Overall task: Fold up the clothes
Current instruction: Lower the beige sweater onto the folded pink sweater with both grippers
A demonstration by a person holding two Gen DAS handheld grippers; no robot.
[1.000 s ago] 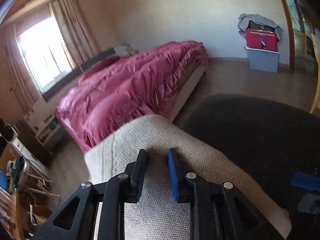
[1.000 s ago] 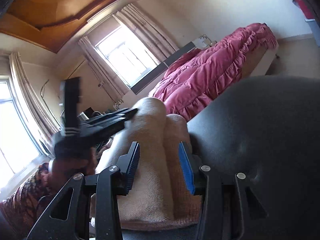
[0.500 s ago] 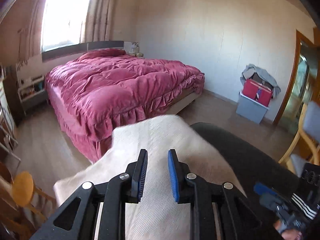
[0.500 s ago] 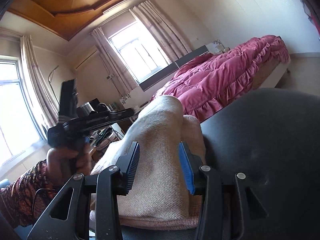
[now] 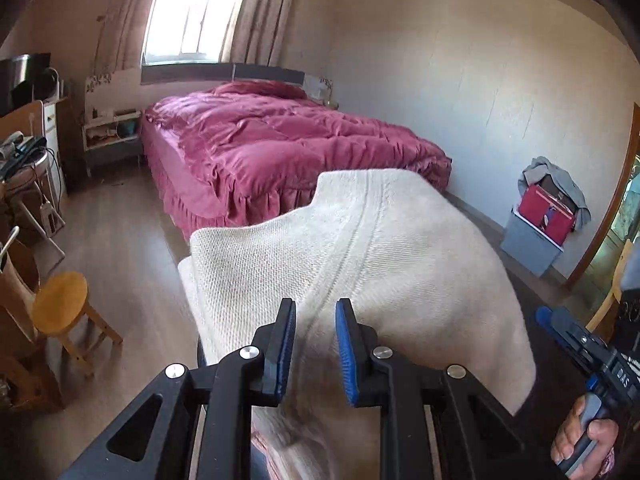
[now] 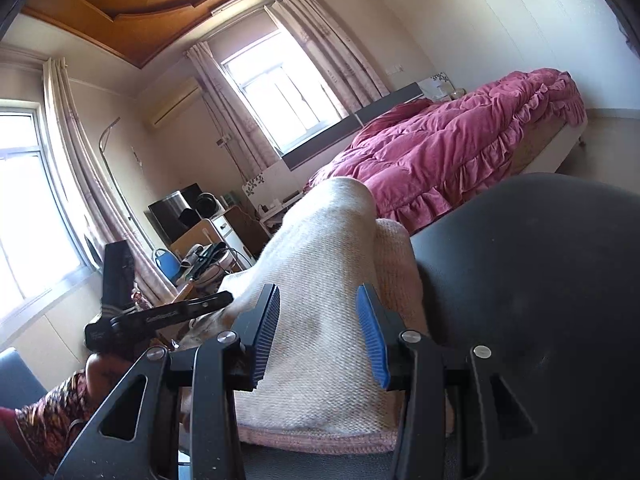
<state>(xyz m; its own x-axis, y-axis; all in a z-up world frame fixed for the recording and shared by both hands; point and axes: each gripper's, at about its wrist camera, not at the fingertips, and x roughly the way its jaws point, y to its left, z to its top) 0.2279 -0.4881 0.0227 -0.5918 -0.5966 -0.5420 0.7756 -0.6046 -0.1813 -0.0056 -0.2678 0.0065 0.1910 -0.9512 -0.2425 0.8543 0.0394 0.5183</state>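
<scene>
A cream knitted sweater [image 5: 360, 264] is draped in a folded heap on a dark round table [image 6: 540, 280]. It also shows in the right wrist view [image 6: 320, 280], with a pinkish layer under it. My left gripper [image 5: 315, 344] is over the sweater with a narrow gap between its jaws; whether it pinches the knit I cannot tell. My right gripper [image 6: 318, 332] is open, its jaws either side of the sweater's near end. The right gripper shows at the left wrist view's right edge [image 5: 576, 344], and the left gripper shows in the right wrist view [image 6: 160, 312].
A bed with a pink quilt [image 5: 280, 140] stands behind the table. A wooden stool [image 5: 60, 300] and cluttered furniture [image 5: 24, 160] are to the left. A grey box with red bags [image 5: 540, 216] sits by the right wall, beside a doorway.
The left gripper has swung and lifted; its view turned from the tilted bed to a level room view, with more of the sweater showing. The right gripper stayed around the sweater's end.
</scene>
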